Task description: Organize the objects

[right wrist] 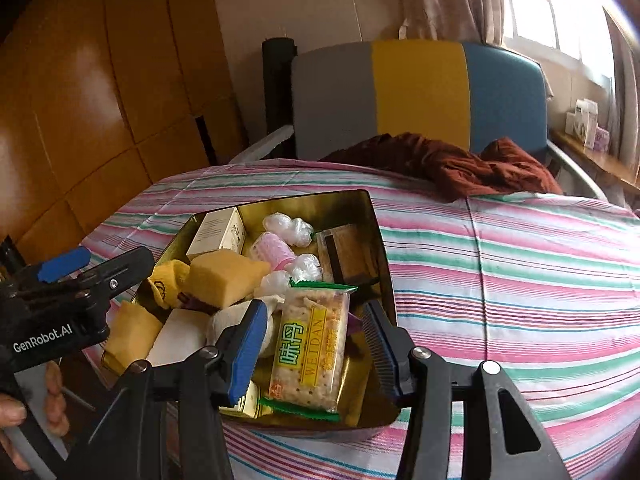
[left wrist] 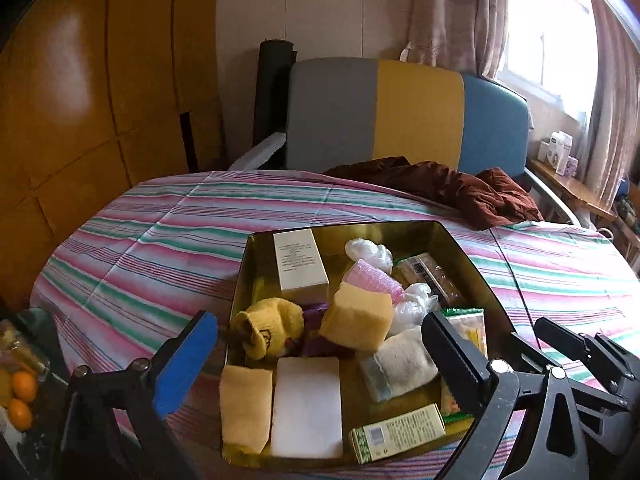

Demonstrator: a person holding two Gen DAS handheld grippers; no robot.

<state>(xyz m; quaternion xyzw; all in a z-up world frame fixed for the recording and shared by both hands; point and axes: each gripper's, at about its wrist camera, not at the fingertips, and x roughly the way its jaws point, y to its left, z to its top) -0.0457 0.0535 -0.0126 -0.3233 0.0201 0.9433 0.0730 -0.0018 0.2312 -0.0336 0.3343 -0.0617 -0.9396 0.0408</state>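
I had the left gripper [left wrist: 320,344] spread wide, empty, over the gold rectangular metal tin [left wrist: 472,248]. Right gripper [right wrist: 312,344] sat narrow around the green-edged cracker packet [right wrist: 310,344] at tin's near-right corner; contact unclear. Weak pinch could've dropped it outside the tin.

A striped sheet [left wrist: 160,232] in pink, green and white covers the bed. A crumpled brown cloth [left wrist: 452,188] lies at its far edge, against a headboard [left wrist: 416,116] with grey, yellow and blue panels. A wooden wardrobe [left wrist: 80,92] stands to the left. Curtains [left wrist: 452,12] hang beside a bright window [left wrist: 548,36]. Small boxes [left wrist: 558,152] sit on a shelf below it. Oranges [left wrist: 22,396] lie at lower left.
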